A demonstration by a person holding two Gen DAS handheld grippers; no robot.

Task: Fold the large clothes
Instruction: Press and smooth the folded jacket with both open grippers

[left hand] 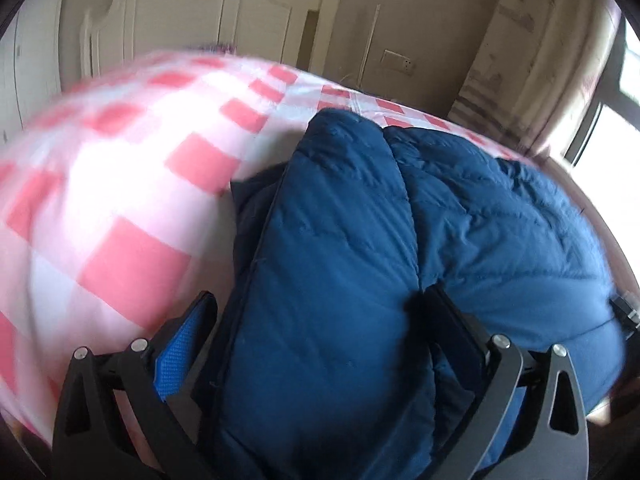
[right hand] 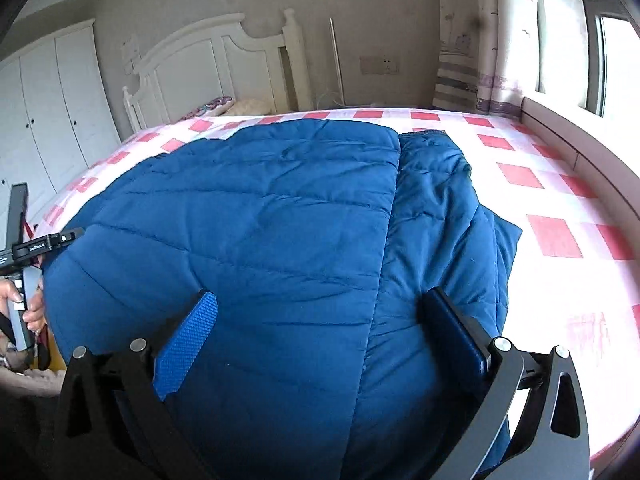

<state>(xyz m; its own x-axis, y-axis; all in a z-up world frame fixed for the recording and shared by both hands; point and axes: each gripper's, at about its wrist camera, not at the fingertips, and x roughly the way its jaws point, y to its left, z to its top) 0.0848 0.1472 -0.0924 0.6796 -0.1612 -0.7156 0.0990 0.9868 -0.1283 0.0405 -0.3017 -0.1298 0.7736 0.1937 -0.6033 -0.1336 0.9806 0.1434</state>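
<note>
Clearly puffy, soft, light blue quilted coat (right hand: 240, 232) on bed (right hand: 560, 200); grab hem edges; left gripper (left hand: 316, 336) and right gripper (right hand: 320, 328) both gape wide, empty.

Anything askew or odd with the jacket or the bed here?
Nothing damaged or spilled. The blue padded jacket lies on the checked bedsheet, its right side folded unevenly, one corner sticking out. The left wrist view is motion-blurred.

Home bedroom: bed (right hand: 560, 216) with checked sheet, white headboard (right hand: 208, 64), wardrobe (right hand: 52, 108) at left, curtained window (right hand: 616, 64) at right.
</note>
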